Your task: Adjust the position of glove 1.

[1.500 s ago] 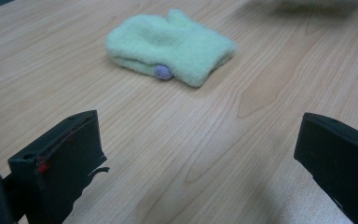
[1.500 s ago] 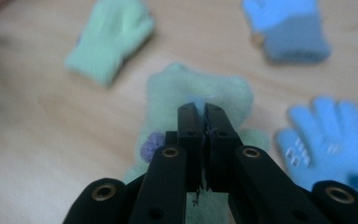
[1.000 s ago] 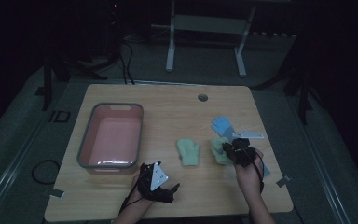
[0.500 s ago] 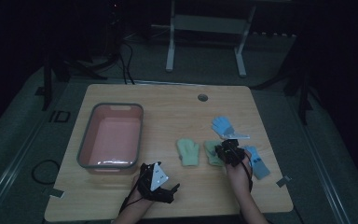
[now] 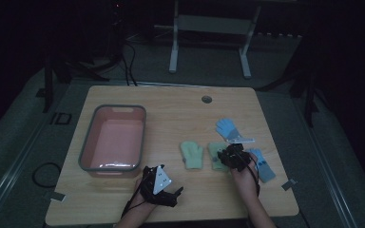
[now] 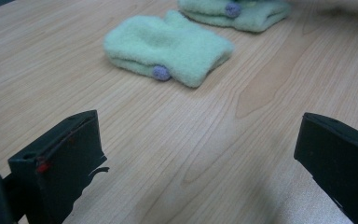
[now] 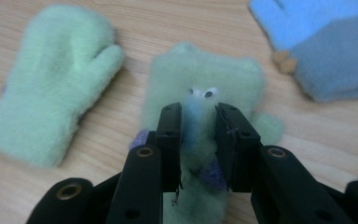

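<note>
Down on the bench point(image 5: 171, 102), seen from the high view, the right tool point(image 5: 232, 156) sits on the second green mitten point(image 5: 215, 156), which lies between the first green mitten point(image 5: 192, 155) and a blue glove point(image 5: 262, 165). Another blue glove point(image 5: 227, 128) lies beyond them, and a pink tub point(image 5: 112, 138) stands well off to the left. The left tool point(image 5: 160, 186) rests near the bench's front edge.

In the left gripper view, that tool's jaws stand wide apart with nothing between them, the first green mitten point(image 6: 168, 49) ahead.

In the right gripper view, the right tool point(image 7: 198, 115) has just been opening; its jaws are narrowly parted, a ridge of the second green mitten point(image 7: 203, 77) bunched between them. I judge the hold shallow: a pinch of fluff like this could slip out on lifting, or drag the mitten against its neighbour.
</note>
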Demonstrator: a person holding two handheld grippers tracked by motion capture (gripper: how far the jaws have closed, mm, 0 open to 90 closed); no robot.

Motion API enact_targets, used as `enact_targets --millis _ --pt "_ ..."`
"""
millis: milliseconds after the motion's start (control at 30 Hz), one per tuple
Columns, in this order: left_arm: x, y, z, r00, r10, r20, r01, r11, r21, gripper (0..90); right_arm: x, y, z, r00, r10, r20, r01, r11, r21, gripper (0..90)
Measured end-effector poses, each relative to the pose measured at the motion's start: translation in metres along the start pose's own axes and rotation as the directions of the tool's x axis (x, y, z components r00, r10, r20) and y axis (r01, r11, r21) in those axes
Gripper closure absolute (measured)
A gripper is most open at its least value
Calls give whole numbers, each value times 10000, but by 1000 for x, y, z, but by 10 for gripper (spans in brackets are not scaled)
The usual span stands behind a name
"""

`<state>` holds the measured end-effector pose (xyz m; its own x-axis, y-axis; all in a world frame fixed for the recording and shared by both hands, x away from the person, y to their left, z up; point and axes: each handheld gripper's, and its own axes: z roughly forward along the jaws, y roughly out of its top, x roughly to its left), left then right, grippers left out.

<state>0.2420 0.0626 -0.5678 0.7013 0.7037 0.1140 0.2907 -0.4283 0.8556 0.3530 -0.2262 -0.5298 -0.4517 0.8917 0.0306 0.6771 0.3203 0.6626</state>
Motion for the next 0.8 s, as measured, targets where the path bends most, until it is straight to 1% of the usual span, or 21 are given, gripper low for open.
enact_targets --millis 33,100,200,233,333,367,467,500,567,633,667,767,800 --pt "0 0 0 10000 13 7 -13 10000 17 12 -1 1 -2 9992 -341 -187 340 9994 -71 697" --pt "0 0 0 10000 6 0 -6 10000 30 12 -4 2 -6 9952 -924 -316 921 9957 -105 681" --pt "0 0 0 10000 -3 -11 3 10000 33 12 -10 5 -8 9836 -1520 -971 1510 9884 -173 672" --pt "0 0 0 10000 -9 -9 9 10000 41 12 -11 5 -8 9811 -1653 -1011 1649 9862 -121 660" --pt "0 0 0 10000 -44 -2 44 10000 30 12 -15 5 -6 9769 -1759 -1217 1771 9842 -7 658" --pt "0 0 0 10000 -64 -17 64 10000 28 12 -15 5 -5 9776 -1726 -1200 1746 9846 56 646" --pt "0 0 0 10000 -75 -27 75 10000 33 12 -17 2 0 9798 -1571 -1237 1578 9875 -44 638" --pt "0 0 0 10000 -72 -22 72 10000 30 12 -17 0 2 9818 -1469 -1208 1487 9889 59 634" --pt "0 0 0 10000 -80 -23 80 10000 23 12 -17 -5 8 9827 -1396 -1217 1424 9897 145 634" --pt "0 0 0 10000 -80 -20 80 10000 25 12 -15 -10 9 9827 -1507 -1076 1506 9886 -90 640" --pt "0 0 0 10000 -79 -24 79 10000 27 12 -14 -12 9 9828 -1547 -1009 1541 9880 -137 657" --pt "1 0 0 10000 -77 -15 77 10000 32 12 -11 -13 9 9809 -1790 -762 1788 9838 -92 768" --pt "1 0 0 10000 -88 -16 88 10000 23 12 -10 -12 9 9817 -1774 -694 1773 9841 -66 794"
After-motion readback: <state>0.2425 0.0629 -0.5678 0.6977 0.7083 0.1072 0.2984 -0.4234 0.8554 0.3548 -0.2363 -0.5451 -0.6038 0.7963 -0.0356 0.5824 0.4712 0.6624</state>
